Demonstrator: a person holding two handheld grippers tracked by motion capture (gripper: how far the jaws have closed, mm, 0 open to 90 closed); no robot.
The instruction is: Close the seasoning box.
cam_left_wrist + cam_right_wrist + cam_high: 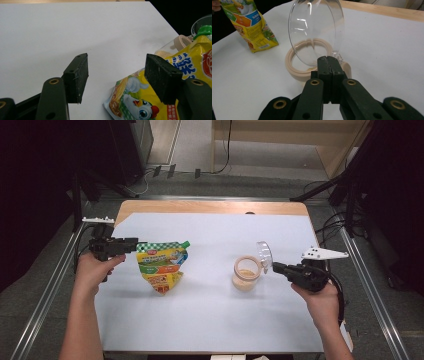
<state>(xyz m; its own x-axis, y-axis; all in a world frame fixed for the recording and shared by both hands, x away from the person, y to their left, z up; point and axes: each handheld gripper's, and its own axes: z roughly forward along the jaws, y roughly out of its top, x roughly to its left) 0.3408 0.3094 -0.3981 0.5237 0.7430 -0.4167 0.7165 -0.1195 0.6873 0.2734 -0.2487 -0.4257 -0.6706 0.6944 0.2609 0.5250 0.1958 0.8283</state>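
At right of centre in the high view, the clear lid (pixel 264 254) is being pinched thinly by the shut right gripper (pixel 276 267); the left gripper (pixel 134 241), part open, looks to be holding the pouch (pixel 162 265) top. The lid could probably slip, honestly.

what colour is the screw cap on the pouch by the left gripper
Green. The cap tops the yellow pouch; it shows best in the left gripper view.

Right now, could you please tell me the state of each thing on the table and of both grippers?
Pouch: upright, green cap on.
Jar: open, powder at the bottom.
Lid: hinged up, held at its edge.
Left gripper: jaws open beside the pouch's top.
Right gripper: jaws shut on the lid.
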